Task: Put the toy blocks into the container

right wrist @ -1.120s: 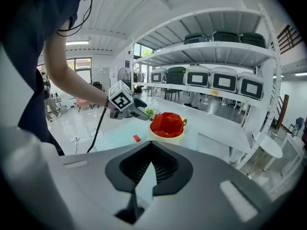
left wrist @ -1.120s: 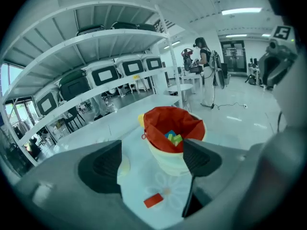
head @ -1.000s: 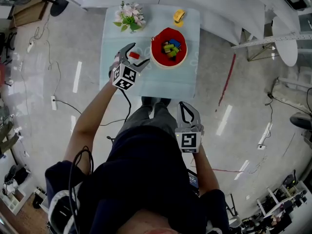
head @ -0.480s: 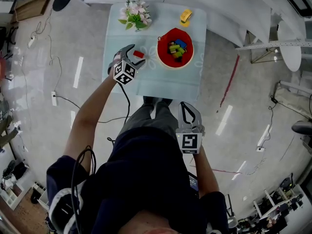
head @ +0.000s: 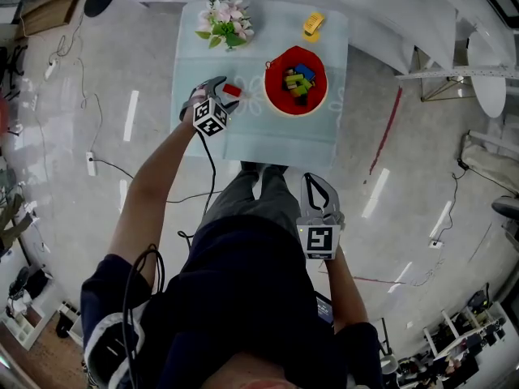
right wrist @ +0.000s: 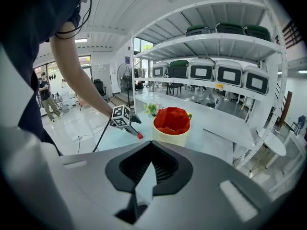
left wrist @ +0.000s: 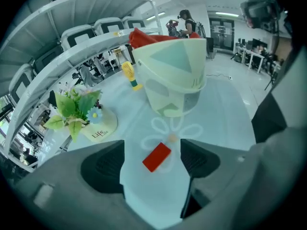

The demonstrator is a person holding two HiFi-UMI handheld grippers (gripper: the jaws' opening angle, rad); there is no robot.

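pickup step: left gripper (head: 219, 90), jaws wide and just closing, straddles the red block (left wrist: 157, 156) without pressing it. next: pinch, lift, carry to the container (left wrist: 172, 87). right gripper (head: 310, 181) closed, empty.

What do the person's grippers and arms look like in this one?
Both the left gripper and right gripper have grey bodies with two curved jaws lined with black ribbed pads. Each carries a white cube printed with black square markers. A black cable runs from the left one. The person wears a dark short-sleeved top.
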